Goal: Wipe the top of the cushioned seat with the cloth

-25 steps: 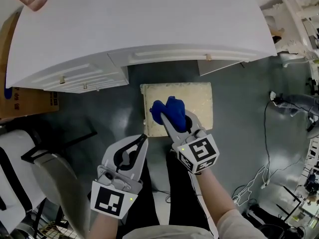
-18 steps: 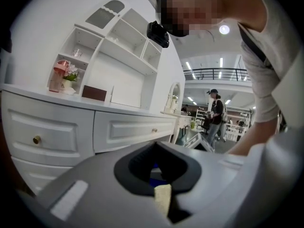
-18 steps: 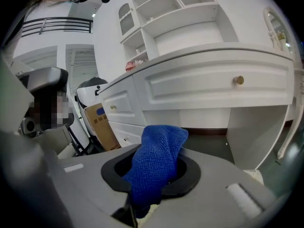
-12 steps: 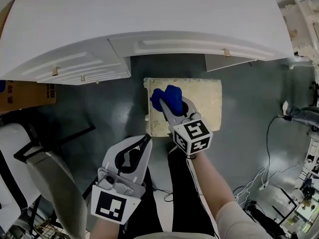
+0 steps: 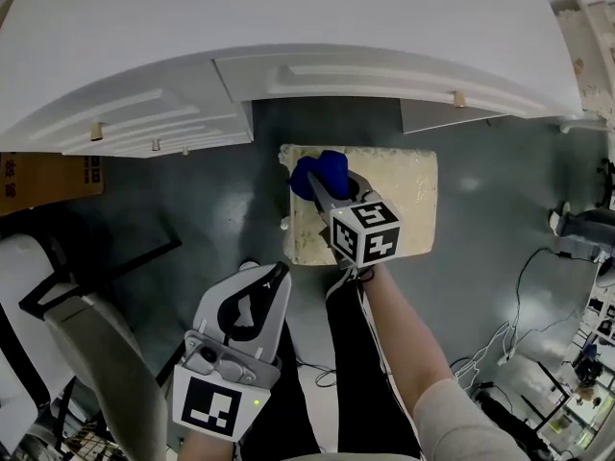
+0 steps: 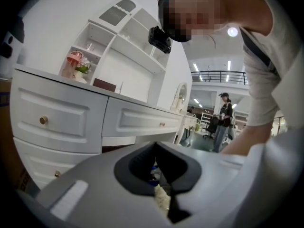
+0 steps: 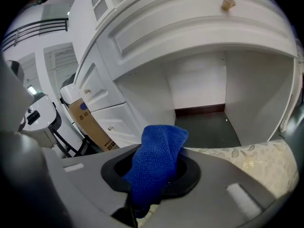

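Observation:
The cream cushioned seat (image 5: 404, 200) stands on the dark floor just in front of the white dresser. My right gripper (image 5: 317, 188) is shut on the blue cloth (image 5: 320, 172), which is bunched up and rests on the seat's far left part. In the right gripper view the blue cloth (image 7: 156, 163) bulges up between the jaws, with the seat's patterned top (image 7: 251, 163) to the right. My left gripper (image 5: 279, 275) is shut and holds nothing. It hangs over the floor near the seat's front left corner. Through its jaws I glimpse a bit of the seat (image 6: 161, 199).
The white dresser (image 5: 288, 27) with knobbed drawers spans the far side, with an open knee space (image 7: 204, 99) behind the seat. A cardboard box (image 5: 48, 176) and a chair (image 5: 86, 334) are at the left. Cables (image 5: 519, 325) lie on the floor at the right. A person (image 6: 222, 120) stands far off.
My right gripper has pushed the blue cloth away from me, from the seat's front left towards its far left edge. The left gripper has stayed where it was.

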`<state>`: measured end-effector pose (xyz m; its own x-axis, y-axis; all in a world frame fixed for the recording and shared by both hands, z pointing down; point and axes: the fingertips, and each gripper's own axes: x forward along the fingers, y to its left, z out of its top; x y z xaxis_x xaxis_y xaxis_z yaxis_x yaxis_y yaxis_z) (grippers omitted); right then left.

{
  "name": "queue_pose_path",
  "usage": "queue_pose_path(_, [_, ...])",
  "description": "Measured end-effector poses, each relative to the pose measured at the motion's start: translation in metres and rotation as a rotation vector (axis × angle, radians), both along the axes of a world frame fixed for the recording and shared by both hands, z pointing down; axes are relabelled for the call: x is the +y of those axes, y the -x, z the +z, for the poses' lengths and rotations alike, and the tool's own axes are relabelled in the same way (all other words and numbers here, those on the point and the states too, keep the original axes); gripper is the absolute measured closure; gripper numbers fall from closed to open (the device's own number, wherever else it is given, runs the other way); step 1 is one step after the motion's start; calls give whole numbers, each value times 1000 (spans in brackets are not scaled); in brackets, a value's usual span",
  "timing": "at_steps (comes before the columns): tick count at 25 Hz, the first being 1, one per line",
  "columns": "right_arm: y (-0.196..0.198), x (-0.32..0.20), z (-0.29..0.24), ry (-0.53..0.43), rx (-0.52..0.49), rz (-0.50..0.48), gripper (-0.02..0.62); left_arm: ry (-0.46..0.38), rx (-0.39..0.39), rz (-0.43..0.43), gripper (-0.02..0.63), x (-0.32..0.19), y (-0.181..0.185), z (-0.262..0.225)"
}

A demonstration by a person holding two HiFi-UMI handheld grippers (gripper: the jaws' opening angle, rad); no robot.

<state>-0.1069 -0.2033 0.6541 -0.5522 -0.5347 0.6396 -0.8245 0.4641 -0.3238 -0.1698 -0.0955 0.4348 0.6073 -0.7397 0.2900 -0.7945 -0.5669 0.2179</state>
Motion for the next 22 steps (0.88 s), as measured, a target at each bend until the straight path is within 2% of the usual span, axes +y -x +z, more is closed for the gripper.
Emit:
queue_pose_path(6, [9,-8,20,52,114,-55,502,5,17,-7,606,-1,3,3])
queue_pose_path(10, [9,-9,22,11,235,-154,500,3,6,1,606,-3,-2,3])
queue_pose_path(15, [-4,-11,24,17,217,-131,500,4,0,16,606,-4,-12,3])
queue_pose_path(22, [-45,-17,26,16,233,-99,499,1,-16,42,606,-8,-33,6])
